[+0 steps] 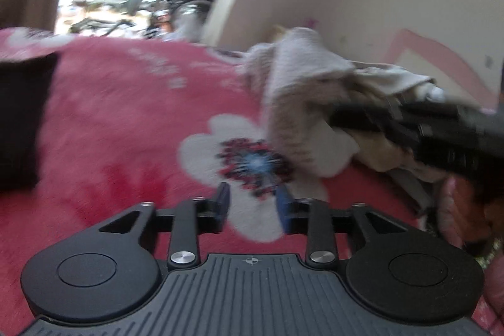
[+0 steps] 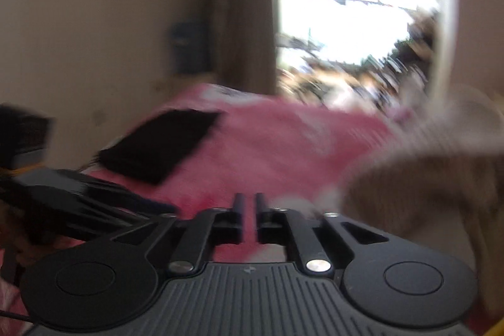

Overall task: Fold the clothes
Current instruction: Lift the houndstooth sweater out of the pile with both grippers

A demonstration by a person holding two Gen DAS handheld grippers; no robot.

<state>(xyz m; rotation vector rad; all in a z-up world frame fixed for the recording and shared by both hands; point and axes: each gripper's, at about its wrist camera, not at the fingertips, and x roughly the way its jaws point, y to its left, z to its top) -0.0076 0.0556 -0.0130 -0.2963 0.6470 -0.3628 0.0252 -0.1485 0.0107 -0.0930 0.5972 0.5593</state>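
Hovering over a pink floral bedspread (image 1: 126,115), the left tool (image 1: 252,203) and right tool (image 2: 249,210), jaws apart and empty, flank a crumpled beige knitted garment (image 1: 299,90) at the wall, likely soft, light, best pinched at a hem.

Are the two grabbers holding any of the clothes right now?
No. The left gripper is open over the pink blanket, nothing between its fingers. The right gripper has a narrow empty gap. The beige clothes lie unheld.

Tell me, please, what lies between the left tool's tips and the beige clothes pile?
In the left wrist view, only pink blanket and its white flower print lie between the left tool and the beige clothes pile.
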